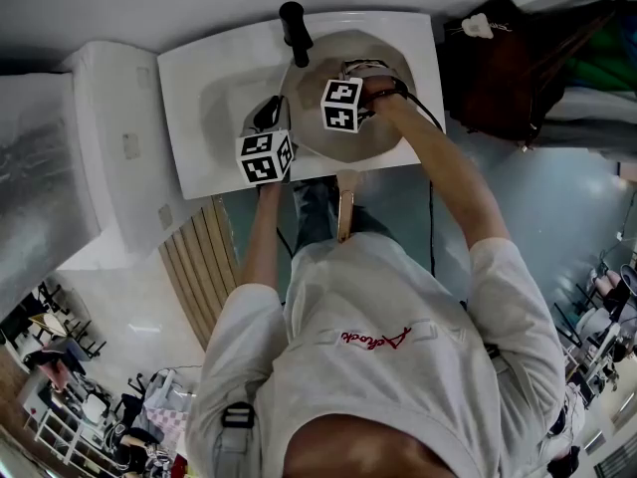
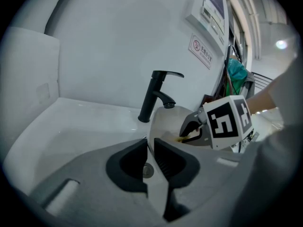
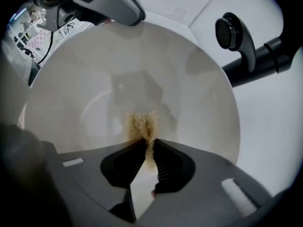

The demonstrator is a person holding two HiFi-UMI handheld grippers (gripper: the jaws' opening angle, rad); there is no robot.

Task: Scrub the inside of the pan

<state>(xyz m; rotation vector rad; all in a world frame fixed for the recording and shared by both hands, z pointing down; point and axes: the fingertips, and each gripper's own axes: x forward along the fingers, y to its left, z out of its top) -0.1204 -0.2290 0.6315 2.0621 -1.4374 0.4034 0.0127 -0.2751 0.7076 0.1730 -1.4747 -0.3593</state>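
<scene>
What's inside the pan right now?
A tan fibrous scrubber, clamped in the right tool, rests against the pan's pale inner surface. Nothing else shows inside. The patch under the scrubber and tool is covered.

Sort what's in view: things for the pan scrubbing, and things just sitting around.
In the job: pan, tan scrubber in the right gripper, left gripper clamped on the pan's rim.
Just there: black faucet, white sink, wall sign.
</scene>
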